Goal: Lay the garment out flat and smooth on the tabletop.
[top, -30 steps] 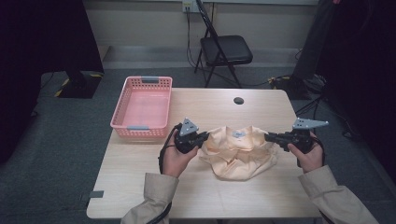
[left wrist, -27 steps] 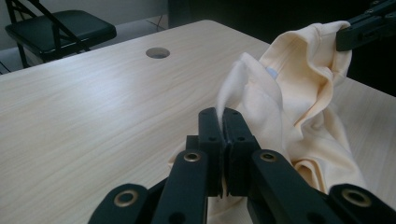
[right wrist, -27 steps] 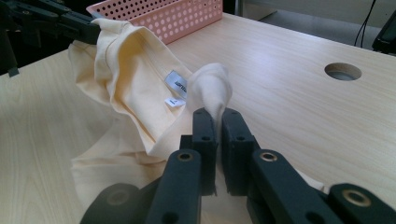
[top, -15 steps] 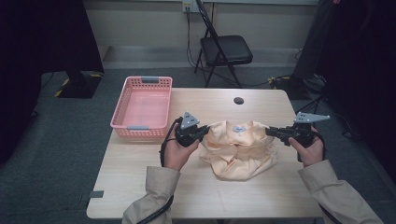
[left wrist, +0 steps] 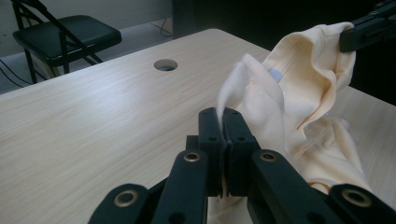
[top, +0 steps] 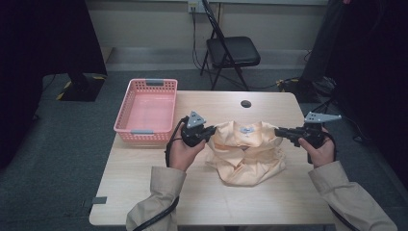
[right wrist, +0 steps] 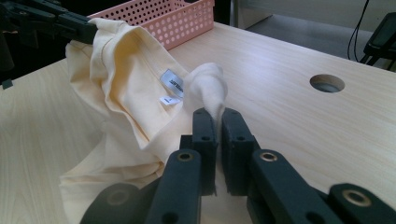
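Looking down from the high view, we see a pale yellow shirt [top: 248, 149] of soft cotton cloth in the middle of the table [top: 144, 192], a little toward its right edge; the lower part lies crumpled on the light wood-grain top, and the upper part is lifted and stretched between the two grippers. We hold the left gripper [top: 211, 131] at the left end of the collar side; in the left gripper view its two flat black jaws are pressed together on a thin fold of the cloth [left wrist: 243, 88], which rises from between them in a small peak. We hold the right gripper [top: 278, 131] at the right end; in the right gripper view its jaws are almost closed, with only a narrow gap, and a rounded tuft of the same cloth [right wrist: 208, 88] is pinched between them. A small white label [right wrist: 173, 83] is sewn inside the neck, and the seams show as fine stitched lines. A pink plastic basket [top: 146, 86], rectangular with lattice walls, stands at the far left corner of the table, well apart from the shirt; a round cable hole [top: 246, 103] is cut near the far edge. A black folding chair [top: 233, 50] stands on the grey floor behind the table.
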Demonstrator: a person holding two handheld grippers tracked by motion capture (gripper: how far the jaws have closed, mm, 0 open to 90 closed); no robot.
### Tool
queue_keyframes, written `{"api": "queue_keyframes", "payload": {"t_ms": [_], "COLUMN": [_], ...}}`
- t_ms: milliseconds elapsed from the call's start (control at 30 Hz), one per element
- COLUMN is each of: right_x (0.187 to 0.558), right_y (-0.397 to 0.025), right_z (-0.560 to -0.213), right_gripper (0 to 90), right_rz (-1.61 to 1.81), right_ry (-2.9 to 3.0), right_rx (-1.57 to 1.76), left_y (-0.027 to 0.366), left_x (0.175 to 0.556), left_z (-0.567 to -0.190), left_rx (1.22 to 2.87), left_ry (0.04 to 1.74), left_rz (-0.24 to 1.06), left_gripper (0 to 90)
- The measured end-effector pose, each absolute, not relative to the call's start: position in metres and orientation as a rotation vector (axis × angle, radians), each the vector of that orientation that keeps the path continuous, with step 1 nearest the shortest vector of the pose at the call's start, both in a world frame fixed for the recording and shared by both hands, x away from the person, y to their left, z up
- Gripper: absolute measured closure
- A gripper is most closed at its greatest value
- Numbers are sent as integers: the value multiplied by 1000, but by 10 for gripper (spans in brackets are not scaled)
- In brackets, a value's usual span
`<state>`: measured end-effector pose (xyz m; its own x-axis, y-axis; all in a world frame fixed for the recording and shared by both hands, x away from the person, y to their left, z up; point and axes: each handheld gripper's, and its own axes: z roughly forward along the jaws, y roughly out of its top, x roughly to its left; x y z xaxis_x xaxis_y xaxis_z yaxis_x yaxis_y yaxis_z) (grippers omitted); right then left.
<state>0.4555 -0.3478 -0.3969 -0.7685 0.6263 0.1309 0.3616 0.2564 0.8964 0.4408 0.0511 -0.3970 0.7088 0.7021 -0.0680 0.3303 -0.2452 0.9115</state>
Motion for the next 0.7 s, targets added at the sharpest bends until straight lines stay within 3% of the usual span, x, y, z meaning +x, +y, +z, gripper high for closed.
{"api": "queue_keyframes", "payload": {"t_ms": [700], "right_x": [488], "right_y": [-345], "right_z": [-389], "right_gripper": [858], "right_rz": [1553], "right_ry": [2245], "right_rx": [945], "left_y": [54], "left_x": [475], "left_z": [-393], "left_rx": [1832], "left_ry": [830], "left_rz": [425], "left_gripper": [880]}}
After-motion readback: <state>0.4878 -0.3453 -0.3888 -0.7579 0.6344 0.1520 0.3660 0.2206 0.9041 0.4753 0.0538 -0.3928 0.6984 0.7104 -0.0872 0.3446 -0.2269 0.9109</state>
